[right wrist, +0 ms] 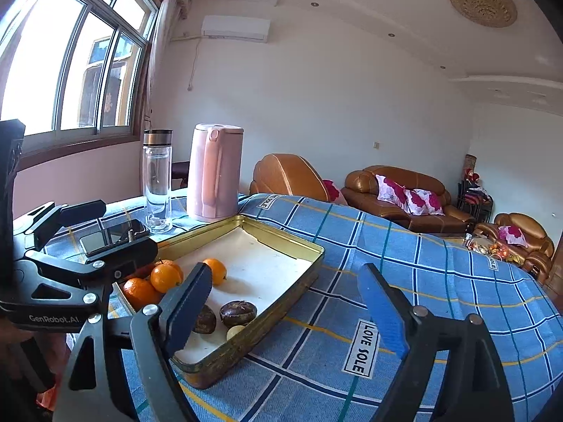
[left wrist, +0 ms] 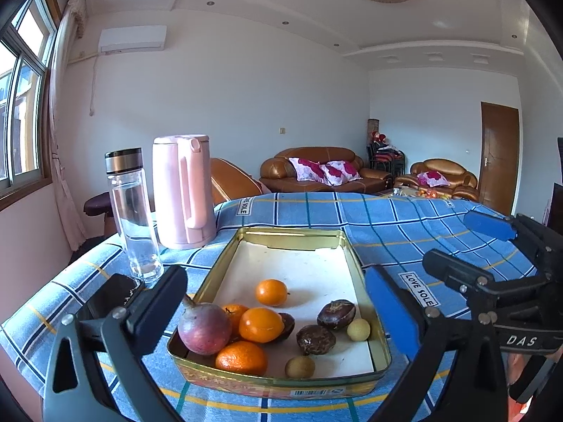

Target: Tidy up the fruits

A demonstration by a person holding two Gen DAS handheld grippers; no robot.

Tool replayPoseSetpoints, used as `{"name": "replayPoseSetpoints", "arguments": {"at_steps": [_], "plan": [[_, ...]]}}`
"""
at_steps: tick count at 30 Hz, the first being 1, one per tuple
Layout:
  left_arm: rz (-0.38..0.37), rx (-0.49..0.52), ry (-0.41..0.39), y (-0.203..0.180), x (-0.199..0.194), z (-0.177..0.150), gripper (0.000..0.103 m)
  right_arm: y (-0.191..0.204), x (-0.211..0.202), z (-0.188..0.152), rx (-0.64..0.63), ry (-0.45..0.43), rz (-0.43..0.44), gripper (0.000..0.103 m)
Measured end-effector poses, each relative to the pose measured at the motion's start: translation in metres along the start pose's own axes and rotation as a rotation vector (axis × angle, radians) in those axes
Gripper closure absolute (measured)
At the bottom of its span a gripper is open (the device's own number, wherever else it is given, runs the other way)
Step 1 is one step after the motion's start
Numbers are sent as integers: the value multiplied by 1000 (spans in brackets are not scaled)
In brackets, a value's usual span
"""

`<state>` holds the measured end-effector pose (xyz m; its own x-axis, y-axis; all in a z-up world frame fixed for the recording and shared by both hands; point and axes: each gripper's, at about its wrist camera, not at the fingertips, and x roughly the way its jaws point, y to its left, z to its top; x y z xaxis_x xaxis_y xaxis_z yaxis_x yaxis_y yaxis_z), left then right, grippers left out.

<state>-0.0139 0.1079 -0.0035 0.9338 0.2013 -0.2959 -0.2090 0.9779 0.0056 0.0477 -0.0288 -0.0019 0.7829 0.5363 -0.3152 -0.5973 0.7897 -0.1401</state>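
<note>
The counter (left wrist: 404,232) is covered by blue plaid cloth; sofas (left wrist: 323,170) are seen behind. Fruits (left wrist: 262,323) are held in a tin (left wrist: 355,267). Left gripper (left wrist: 278,311) and right gripper (right wrist: 285,307) are spread wide, empty.

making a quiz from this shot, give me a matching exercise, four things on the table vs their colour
Things:
1. kettle
2. tin tray
3. tablecloth
4. bottle cap

Colours:
a. blue check
b. silver and black
c. pink
d. gold

Pairs: 1-c, 2-d, 3-a, 4-b
</note>
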Motion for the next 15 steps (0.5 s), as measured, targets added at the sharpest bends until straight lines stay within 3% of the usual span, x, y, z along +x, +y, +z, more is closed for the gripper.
{"name": "replayPoseSetpoints", "arguments": {"at_steps": [15], "plan": [[1, 25, -6, -9, -4, 1, 0, -12, -7, -3, 41, -6, -14, 17]]}}
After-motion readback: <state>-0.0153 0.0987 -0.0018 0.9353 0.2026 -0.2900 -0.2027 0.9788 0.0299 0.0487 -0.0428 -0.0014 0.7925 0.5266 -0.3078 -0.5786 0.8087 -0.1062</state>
